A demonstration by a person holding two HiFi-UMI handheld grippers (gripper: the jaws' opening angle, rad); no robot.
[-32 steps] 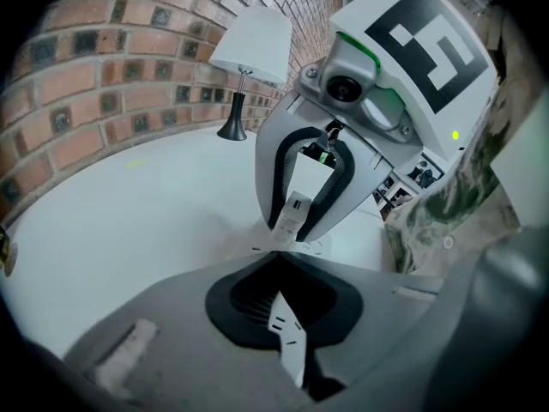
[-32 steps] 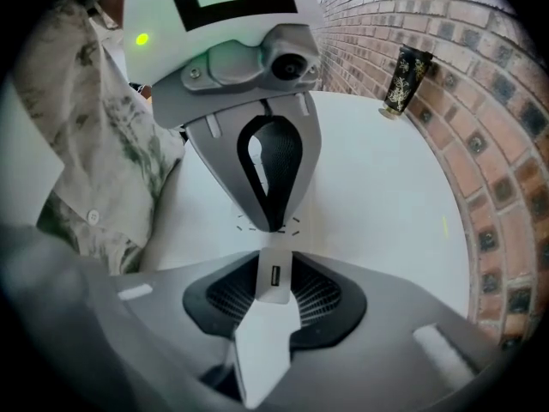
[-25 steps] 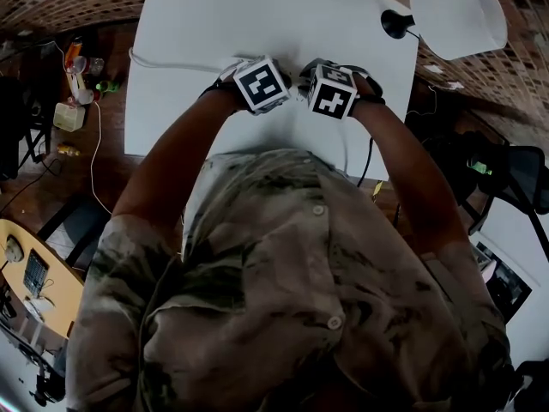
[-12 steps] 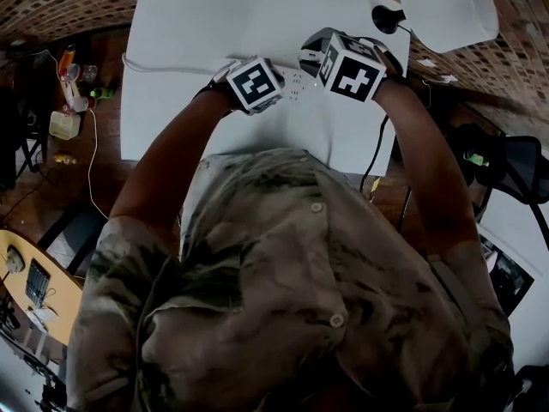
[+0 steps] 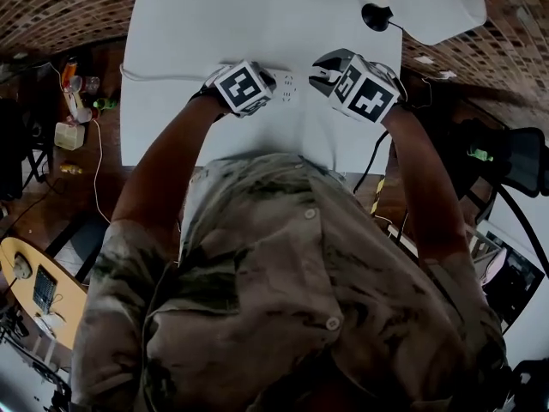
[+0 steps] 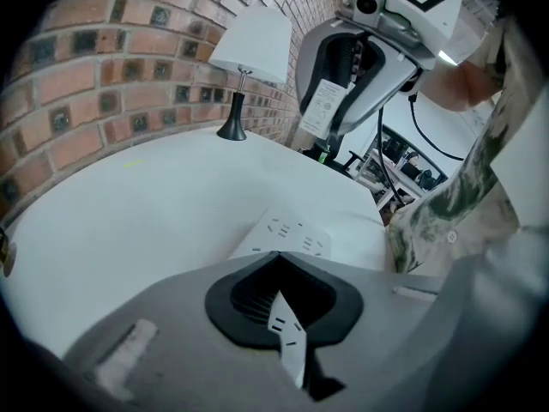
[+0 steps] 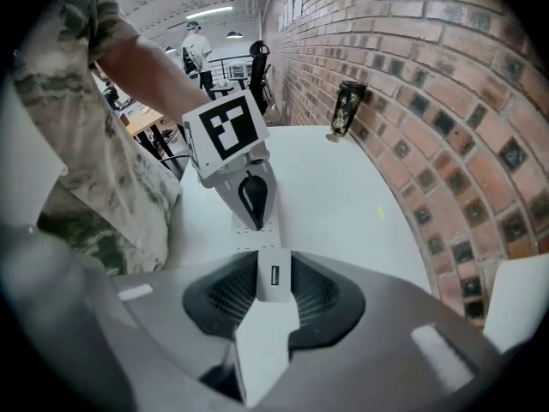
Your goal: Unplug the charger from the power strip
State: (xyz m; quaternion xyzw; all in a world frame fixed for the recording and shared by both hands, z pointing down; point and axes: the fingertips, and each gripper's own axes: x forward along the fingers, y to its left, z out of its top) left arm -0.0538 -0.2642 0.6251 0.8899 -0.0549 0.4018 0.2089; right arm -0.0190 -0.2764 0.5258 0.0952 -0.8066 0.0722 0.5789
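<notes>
The white power strip (image 5: pixel 287 87) lies flat on the white table (image 5: pixel 214 24). My left gripper (image 5: pixel 264 82) is shut on its near end, and the sockets (image 6: pixel 290 235) show beyond the jaws in the left gripper view. The white charger (image 7: pixel 274 278), its USB port facing the camera, sits pinched between the pads of my right gripper (image 7: pixel 274 292). It is clear of the strip (image 7: pixel 256 235), which lies below it. In the head view the right gripper (image 5: pixel 326 63) hangs above and to the right of the strip.
A white-shaded lamp (image 5: pixel 433 3) stands at the table's far right corner. A dark cup (image 7: pixel 346 108) stands at the far end by the brick wall. The strip's white cable (image 5: pixel 163 75) runs left. A black cable (image 5: pixel 371 163) hangs off the table's right edge.
My right gripper has lifted up and to the right, away from the power strip, with the charger in it. The left gripper has stayed on the strip.
</notes>
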